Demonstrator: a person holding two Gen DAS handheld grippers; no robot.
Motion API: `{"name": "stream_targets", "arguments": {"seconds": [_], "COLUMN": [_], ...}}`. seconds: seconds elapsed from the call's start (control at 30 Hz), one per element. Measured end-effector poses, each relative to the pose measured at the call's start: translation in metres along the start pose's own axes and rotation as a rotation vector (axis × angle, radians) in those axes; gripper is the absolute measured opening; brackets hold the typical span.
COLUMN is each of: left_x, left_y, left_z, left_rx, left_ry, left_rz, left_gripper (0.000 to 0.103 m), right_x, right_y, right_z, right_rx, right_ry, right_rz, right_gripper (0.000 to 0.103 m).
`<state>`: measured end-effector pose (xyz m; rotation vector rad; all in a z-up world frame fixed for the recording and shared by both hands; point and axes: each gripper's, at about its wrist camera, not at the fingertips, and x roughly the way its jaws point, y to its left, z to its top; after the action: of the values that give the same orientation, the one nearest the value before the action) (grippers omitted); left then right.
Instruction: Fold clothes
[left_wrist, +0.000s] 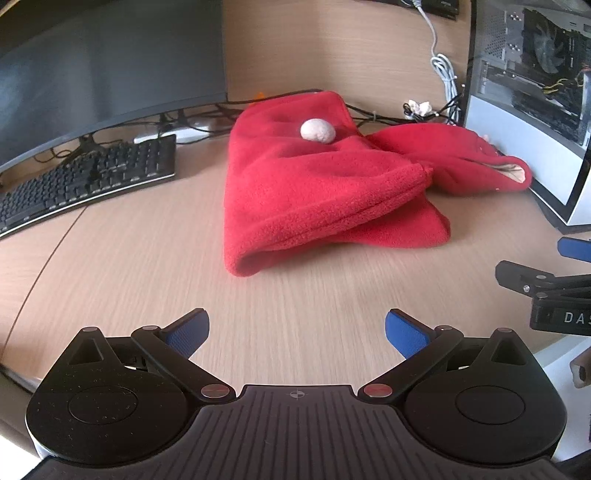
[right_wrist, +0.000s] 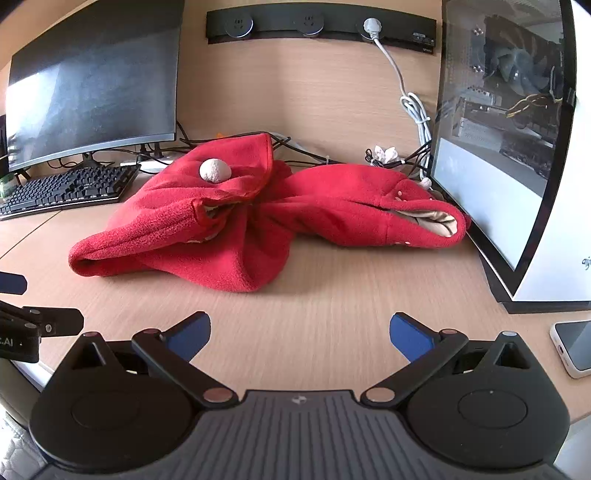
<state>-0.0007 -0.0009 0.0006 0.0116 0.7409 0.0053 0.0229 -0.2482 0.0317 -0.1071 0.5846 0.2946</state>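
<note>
A red fleece garment (right_wrist: 229, 225) is seen crumpled mid-bench (right_wrist: 332, 317), a white pompom (right_wrist: 215, 170) on top. Both the left claw (left_wrist: 295, 334) and right claw (right_wrist: 300, 334) are held wide apart, empty, short of it. It is flanked by a keyboard (right_wrist: 66, 190), monitor (right_wrist: 92, 81), computer case (right_wrist: 517, 147), cables (right_wrist: 415, 110) and phone (right_wrist: 574, 347).
</note>
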Motion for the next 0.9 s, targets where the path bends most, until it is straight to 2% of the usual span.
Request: {"name": "stream_targets", "arguments": {"seconds": [0.33,0.9], "left_x": [-0.0027,-0.0046], "left_y": [-0.0037,0.0001], "left_z": [-0.0012,-0.0015], "left_rx": [0.022,0.007], "left_ry": [0.009,0.012], "left_rz": [-0.005,0.006], "left_gripper": [0.103,0.103], "right_x": [0.0015,-0.0005], "right_y": [0.0005,0.0026], "right_z": [0.0024,0.0013], "right_rx": [-0.008,-0.013], "right_ry": [0.021,0.002], "right_rz": [-0.033,-0.005], "right_gripper": [0.103,0.103]}}
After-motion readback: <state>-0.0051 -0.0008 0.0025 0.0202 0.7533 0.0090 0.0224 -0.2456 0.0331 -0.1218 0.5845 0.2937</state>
